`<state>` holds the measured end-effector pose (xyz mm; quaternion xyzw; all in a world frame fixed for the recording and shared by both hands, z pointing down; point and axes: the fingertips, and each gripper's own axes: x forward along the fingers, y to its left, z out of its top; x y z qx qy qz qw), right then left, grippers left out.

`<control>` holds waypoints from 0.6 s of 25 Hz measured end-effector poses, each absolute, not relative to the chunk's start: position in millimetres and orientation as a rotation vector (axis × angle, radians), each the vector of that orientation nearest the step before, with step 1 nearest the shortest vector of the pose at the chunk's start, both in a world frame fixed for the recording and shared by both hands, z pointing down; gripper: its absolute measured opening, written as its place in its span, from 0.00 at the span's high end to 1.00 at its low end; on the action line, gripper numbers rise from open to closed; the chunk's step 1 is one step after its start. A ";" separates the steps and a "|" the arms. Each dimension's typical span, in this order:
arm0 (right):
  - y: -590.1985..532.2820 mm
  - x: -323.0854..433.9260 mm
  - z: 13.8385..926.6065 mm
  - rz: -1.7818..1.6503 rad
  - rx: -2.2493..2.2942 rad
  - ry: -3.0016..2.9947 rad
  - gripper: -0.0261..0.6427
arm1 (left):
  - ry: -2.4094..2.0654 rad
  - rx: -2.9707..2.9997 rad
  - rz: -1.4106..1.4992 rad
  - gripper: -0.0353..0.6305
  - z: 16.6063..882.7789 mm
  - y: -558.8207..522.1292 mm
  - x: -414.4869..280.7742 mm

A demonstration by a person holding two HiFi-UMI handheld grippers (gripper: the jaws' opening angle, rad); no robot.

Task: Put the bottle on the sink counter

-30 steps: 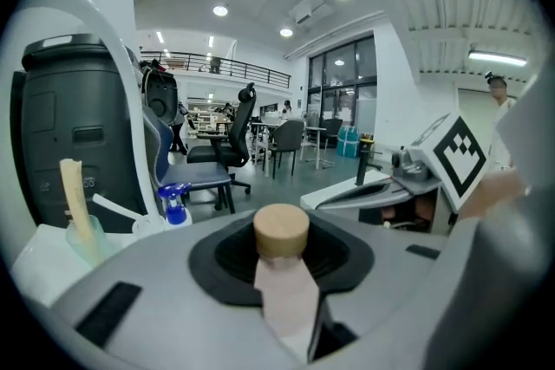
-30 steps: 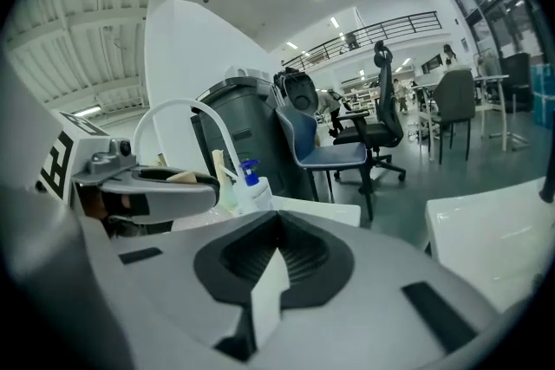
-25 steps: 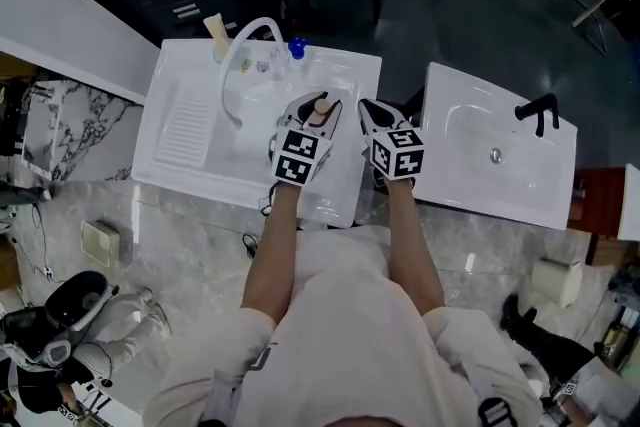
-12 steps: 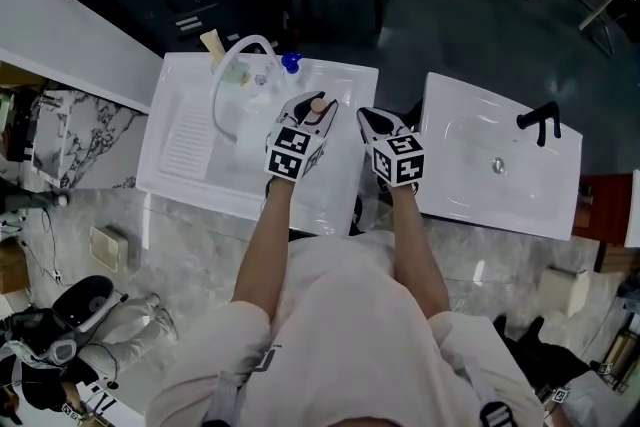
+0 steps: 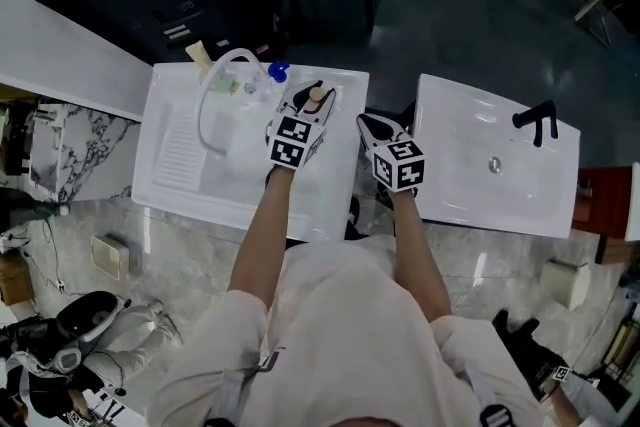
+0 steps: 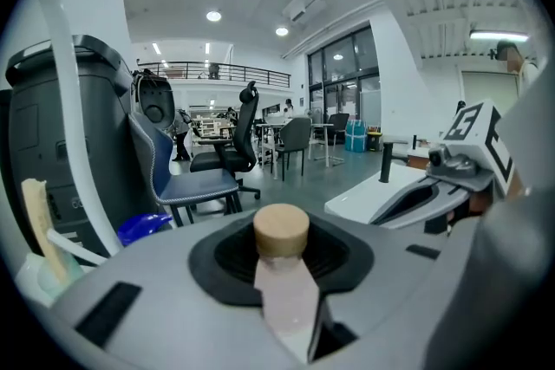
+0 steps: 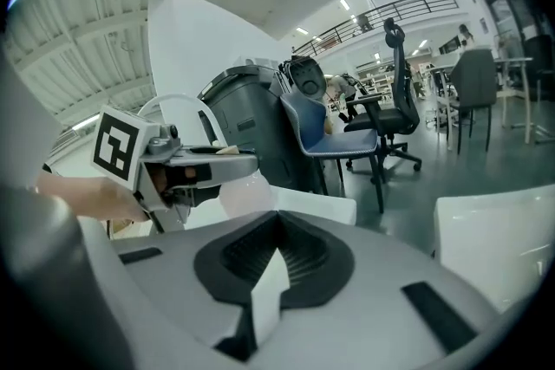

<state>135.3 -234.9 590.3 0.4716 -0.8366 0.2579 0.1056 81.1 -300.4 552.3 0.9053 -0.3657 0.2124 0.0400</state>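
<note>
The left gripper (image 5: pixel 313 101) clamps the bottle (image 6: pixel 284 295) (wooden-looking cap) over the sink counter (image 5: pixel 330 205); the right gripper (image 5: pixel 368 125), at four o'clock, is closed, empty.

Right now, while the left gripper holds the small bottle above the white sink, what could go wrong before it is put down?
1. The left gripper clamps only the body of the bottle; the capped top stands free, so it may tip on touchdown.
2. The bent white tap stands close on the left; a swing that way could hit it.
3. The sink's right rim is near; set there, the bottle might fall off.
</note>
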 end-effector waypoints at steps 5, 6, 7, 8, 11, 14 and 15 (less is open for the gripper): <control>-230.2 143.4 597.0 0.790 1.386 -2.448 0.95 | -1.113 2.796 0.638 0.78 563.7 -317.8 91.1; -229.1 145.7 598.4 0.794 1.387 -2.444 0.95 | -1.111 2.796 0.640 0.78 567.0 -321.6 93.2; -228.3 147.8 599.7 0.800 1.390 -2.439 0.95 | -1.108 2.796 0.645 0.78 570.4 -325.4 94.7; -227.5 149.6 601.3 0.811 1.395 -2.436 0.95 | -1.105 2.794 0.651 0.78 573.8 -328.9 95.7; -224.5 155.2 607.4 0.877 1.424 -2.429 0.95 | -1.108 2.775 0.654 0.78 585.9 -338.4 95.8; -221.8 162.0 612.1 0.914 1.436 -2.419 0.95 | -1.113 2.756 0.660 0.78 598.9 -347.6 96.7; -220.8 163.5 613.4 0.918 1.436 -2.417 0.95 | -1.112 2.750 0.668 0.78 603.1 -350.0 96.4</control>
